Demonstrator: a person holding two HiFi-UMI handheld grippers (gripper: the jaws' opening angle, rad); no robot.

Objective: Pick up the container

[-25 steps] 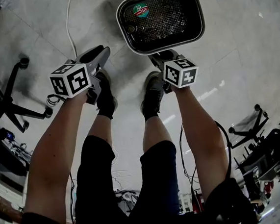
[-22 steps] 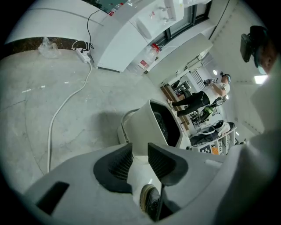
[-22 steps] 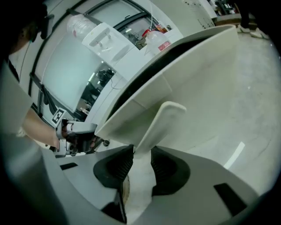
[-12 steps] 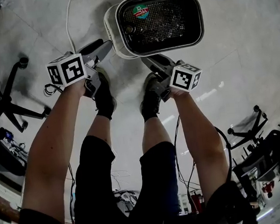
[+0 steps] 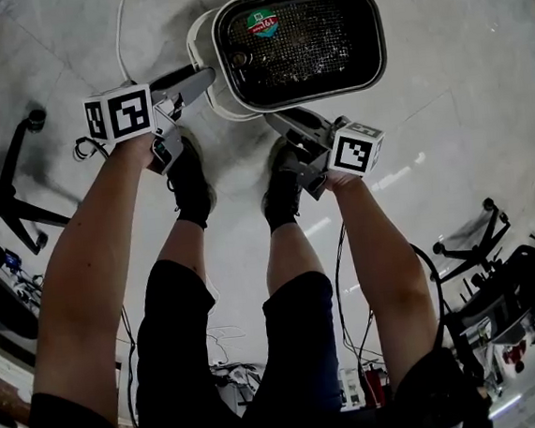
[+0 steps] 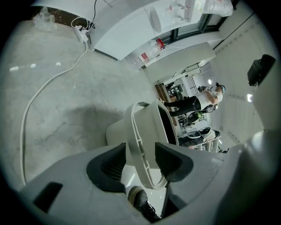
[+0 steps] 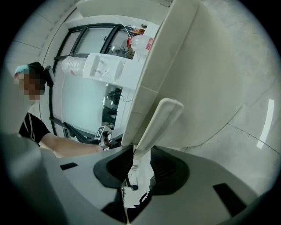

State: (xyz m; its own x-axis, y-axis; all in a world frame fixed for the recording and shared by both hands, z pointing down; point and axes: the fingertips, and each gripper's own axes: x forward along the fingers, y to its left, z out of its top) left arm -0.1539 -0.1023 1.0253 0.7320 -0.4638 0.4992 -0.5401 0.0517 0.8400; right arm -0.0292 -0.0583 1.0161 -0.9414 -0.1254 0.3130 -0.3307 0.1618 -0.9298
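Person's wearing black shorts (image 5: 301, 318), black ankle socks (image 5: 198, 217), dark sneakers (image 5: 188, 174). Grey plastic left gripper (image 5: 200, 80) and right gripper (image 5: 282, 120) each carry a white cube with black square markers (image 5: 119, 114).

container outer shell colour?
The container is white outside; it shows best in the left gripper view.

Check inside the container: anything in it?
The container looks dark inside, with a grid pattern and a round green-and-red label near the rim. Anything loose at the bottom is too dark to tell.
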